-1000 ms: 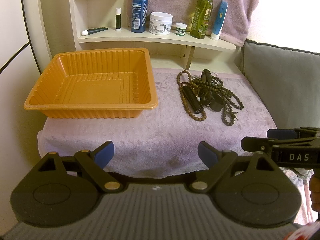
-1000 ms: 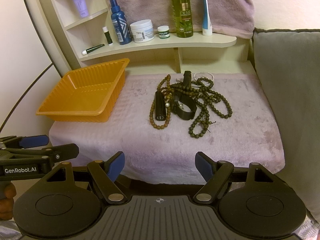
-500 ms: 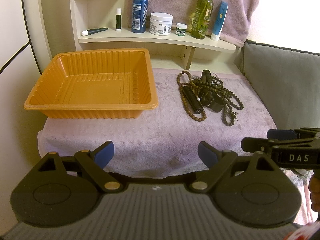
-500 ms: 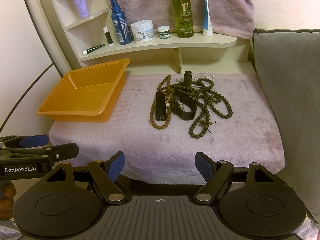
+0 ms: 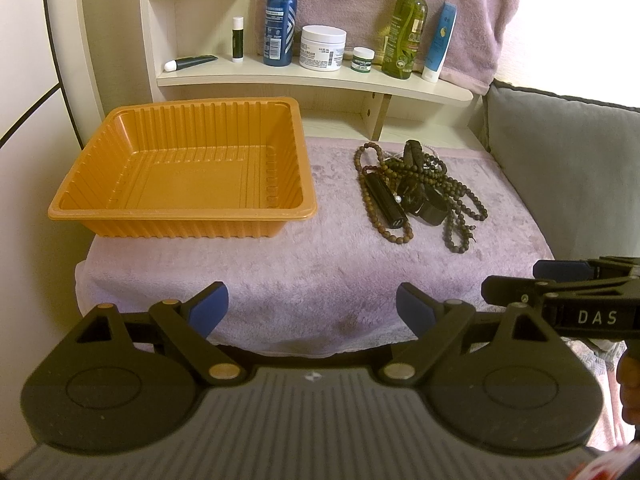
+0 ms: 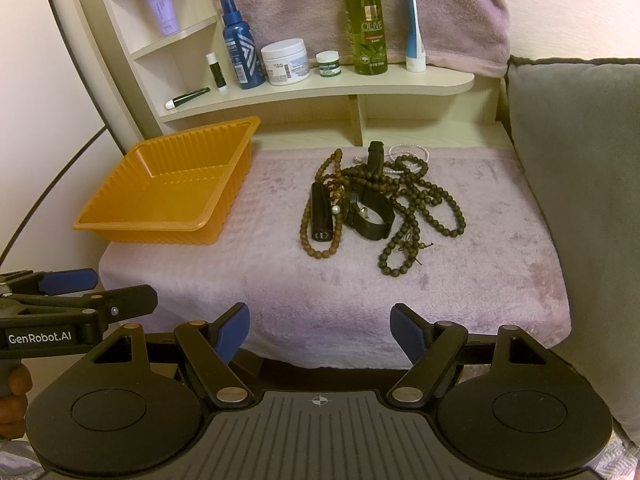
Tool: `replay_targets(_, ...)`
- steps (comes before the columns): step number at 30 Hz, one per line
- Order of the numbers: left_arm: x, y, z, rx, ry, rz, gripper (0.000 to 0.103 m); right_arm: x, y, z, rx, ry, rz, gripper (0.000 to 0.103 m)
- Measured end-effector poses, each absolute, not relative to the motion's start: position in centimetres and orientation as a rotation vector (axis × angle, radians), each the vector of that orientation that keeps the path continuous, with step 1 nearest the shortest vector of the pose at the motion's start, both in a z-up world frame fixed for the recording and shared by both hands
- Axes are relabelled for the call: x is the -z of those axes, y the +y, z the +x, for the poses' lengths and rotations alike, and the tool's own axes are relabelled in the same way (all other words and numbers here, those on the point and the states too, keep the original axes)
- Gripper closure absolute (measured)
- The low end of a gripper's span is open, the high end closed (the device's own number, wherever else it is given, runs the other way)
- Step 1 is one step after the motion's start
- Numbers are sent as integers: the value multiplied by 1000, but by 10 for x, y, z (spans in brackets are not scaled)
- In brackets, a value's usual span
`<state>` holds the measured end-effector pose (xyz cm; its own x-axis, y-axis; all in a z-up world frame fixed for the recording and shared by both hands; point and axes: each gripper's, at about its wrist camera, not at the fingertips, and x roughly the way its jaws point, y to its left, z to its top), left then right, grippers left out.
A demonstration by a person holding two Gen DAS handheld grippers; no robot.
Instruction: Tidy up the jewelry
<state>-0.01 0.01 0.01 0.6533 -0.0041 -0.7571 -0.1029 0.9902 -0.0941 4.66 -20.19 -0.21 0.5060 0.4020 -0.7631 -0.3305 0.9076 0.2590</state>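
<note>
Nearest, the left claw [image 5: 312, 310] and the right claw [image 6: 320, 330] both hover wide apart and empty, short of the desk's [image 6: 280, 304] front edge. Farther on, the tangled jewelry pile [image 6: 372, 208] of wooden bead strands, a black band and a black tube lies on the mauve cloth, near the empty orange tray [image 5: 96, 208] to its left. Beyond, toiletry bottles [image 6: 366, 24] stand on the shelf [image 6: 400, 84].

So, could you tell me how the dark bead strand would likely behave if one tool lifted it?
The bead strand lies in loose loops, so it would probably hang floppy. It crosses the black band and tube, so it may drag them along.
</note>
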Motion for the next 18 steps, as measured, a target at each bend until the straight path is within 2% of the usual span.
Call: replay_targets(18,0,0,0,-57,858,-136,13,3,-200,48,-443,941,82,25)
